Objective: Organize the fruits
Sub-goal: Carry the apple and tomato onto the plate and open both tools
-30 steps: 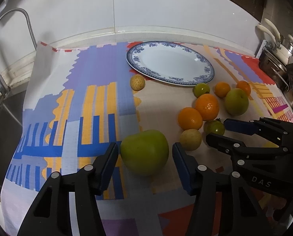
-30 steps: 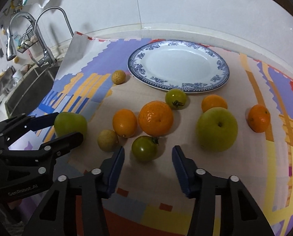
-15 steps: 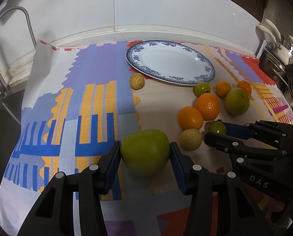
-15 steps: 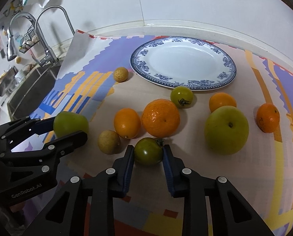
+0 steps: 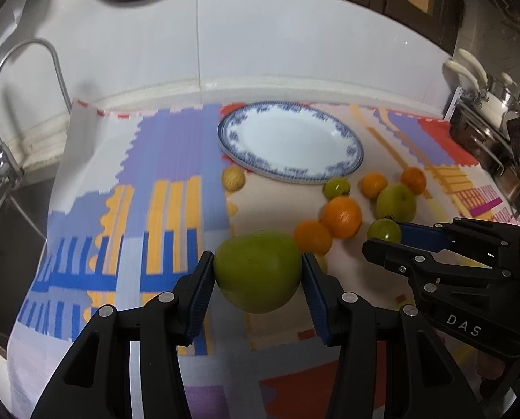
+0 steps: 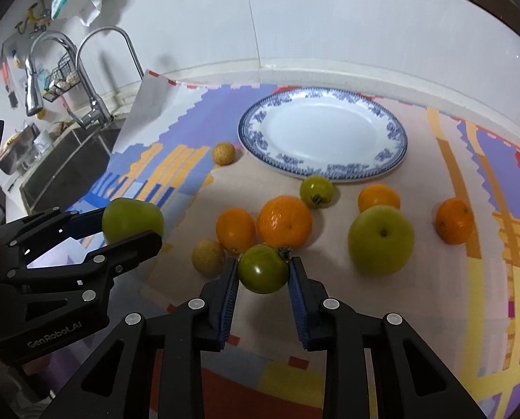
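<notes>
Left wrist view
Left gripper: it is clamping the big green apple between both pads, just clear of the patterned cloth.
Slip risk: the apple is rounded and heavy-looking, and the pads are gripping only its widest flanks, so a jolt could be rolling it out (my guess, not a thing seen).
Plate: it is sitting bare at the back of the cloth, well apart from the apple.

Right wrist view
Right gripper: its jaws are squeezing the small green tomato, stem up.
Bruise risk: the narrow grip may be pressing soft skin too hard.
Knock risk: the large orange and a brown round fruit are lying just beside the tomato, so a low swing toward the plate could be scattering them.
</notes>
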`<state>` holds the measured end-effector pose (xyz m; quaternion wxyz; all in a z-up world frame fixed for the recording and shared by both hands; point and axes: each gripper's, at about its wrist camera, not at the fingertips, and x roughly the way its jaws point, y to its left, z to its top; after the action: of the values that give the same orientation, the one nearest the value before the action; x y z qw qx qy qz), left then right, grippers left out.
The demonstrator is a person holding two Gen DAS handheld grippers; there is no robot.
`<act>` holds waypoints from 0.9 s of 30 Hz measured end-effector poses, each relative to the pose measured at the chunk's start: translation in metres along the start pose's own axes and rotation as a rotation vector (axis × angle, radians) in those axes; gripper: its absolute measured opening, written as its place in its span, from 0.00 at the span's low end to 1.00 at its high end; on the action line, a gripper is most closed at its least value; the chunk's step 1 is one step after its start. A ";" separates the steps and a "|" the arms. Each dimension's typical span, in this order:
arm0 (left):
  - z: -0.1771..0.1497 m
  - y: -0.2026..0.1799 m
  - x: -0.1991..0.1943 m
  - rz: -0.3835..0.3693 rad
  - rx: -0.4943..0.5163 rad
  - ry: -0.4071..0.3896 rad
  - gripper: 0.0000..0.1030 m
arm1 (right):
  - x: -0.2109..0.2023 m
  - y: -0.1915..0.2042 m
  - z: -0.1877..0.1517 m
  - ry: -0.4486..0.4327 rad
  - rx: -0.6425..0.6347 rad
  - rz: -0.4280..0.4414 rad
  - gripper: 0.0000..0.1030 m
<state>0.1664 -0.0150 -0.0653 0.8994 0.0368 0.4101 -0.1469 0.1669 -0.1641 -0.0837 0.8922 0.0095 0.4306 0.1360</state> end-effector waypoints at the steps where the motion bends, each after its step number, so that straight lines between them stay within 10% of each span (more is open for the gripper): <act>1: 0.003 -0.002 -0.002 0.000 0.004 -0.011 0.47 | -0.004 -0.001 0.003 -0.012 -0.002 -0.001 0.29; 27: 0.129 -0.028 0.034 0.004 0.085 -0.142 0.47 | -0.015 -0.060 0.122 -0.164 -0.081 -0.065 0.29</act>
<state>0.2731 -0.0733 -0.0046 0.9242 0.0650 0.3385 -0.1645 0.2658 -0.2139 -0.0037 0.9281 -0.0293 0.3502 0.1230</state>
